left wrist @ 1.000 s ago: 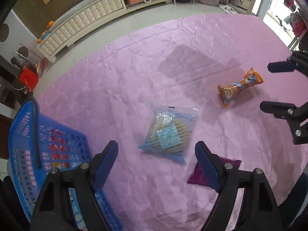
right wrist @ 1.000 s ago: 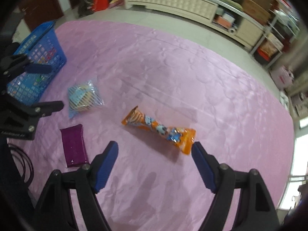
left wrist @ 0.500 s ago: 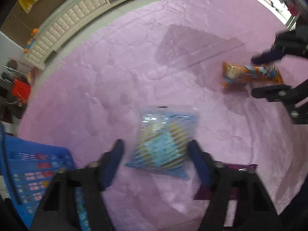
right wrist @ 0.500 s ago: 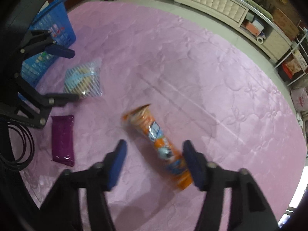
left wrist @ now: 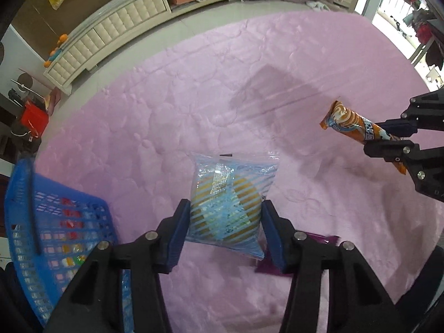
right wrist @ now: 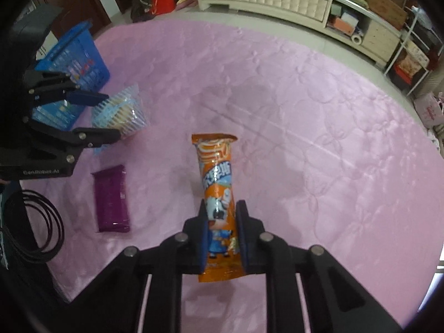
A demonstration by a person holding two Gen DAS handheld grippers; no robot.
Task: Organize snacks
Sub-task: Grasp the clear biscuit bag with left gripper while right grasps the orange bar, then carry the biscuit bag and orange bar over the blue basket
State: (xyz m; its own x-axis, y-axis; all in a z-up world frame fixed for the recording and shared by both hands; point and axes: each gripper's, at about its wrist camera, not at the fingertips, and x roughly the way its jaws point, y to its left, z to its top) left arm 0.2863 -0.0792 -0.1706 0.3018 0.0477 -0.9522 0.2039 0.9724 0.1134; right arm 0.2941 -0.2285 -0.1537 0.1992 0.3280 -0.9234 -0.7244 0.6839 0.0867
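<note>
**Carrying two snacks toward the basket**

Holding the striped cookie bag [left wrist: 226, 208] in my left gripper [left wrist: 225, 222], I have the blue basket [left wrist: 55, 222] just leftward (nearer hand). My right gripper [right wrist: 221, 227] clamps the orange packet [right wrist: 217, 194], lengthwise ahead.

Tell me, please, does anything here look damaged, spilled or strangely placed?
Nothing stands out. The left tongs grip the striped clear bag and the right tongs grip the orange packet; both look intact. The purple packet lies flat on the pink cloth, outside the blue basket.
</note>
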